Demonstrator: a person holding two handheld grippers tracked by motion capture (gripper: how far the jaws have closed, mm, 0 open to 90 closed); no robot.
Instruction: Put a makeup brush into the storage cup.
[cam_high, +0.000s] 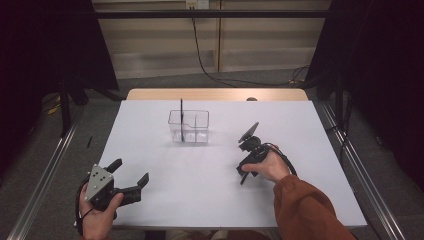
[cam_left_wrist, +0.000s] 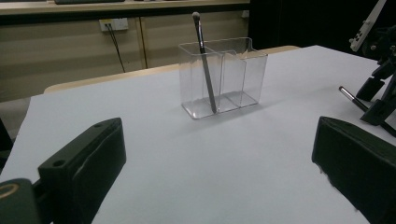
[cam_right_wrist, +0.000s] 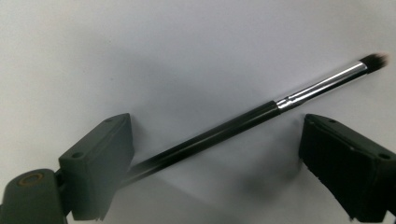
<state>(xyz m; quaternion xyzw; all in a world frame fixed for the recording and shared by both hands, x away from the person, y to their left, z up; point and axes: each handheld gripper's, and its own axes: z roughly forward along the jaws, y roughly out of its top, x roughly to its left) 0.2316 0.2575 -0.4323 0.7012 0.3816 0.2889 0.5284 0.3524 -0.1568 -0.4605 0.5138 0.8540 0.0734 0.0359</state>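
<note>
The right gripper (cam_right_wrist: 210, 154) hangs tipped down over the table (cam_high: 165, 200) with its jaws spread wide, clamping nothing. Between them lies a makeup brush (cam_right_wrist: 243, 123), flat on the white surface. In the right gripper view the brush's long axis runs slantwise across the gap: the black handle end passes close by one jaw and out of frame, while the silver ferrule and dark bristle tip reach up and away past the other jaw. So the brush is not square to the jaws. I judge that closing now would catch the handle at an angle, and a slight turn of the hand would seat it better.

Taking the clear organizer (cam_high: 189, 126) as the landmark: the right gripper (cam_high: 248, 157) and its brush sit on the near side of it and off to the right, fairly near. The left gripper (cam_high: 131, 175), also spread open and empty, is on the near side to the left and farther off, near the table's front edge. The right hand is clearly the closer one to the brush.

The organizer (cam_left_wrist: 223, 77) has several compartments. A second brush (cam_left_wrist: 205, 65) already stands in its left part as the left gripper view shows it, leaning with bristles up. The other compartments look empty. Nothing lies between the right gripper and the organizer; the standing brush is the only thing to avoid knocking.
</note>
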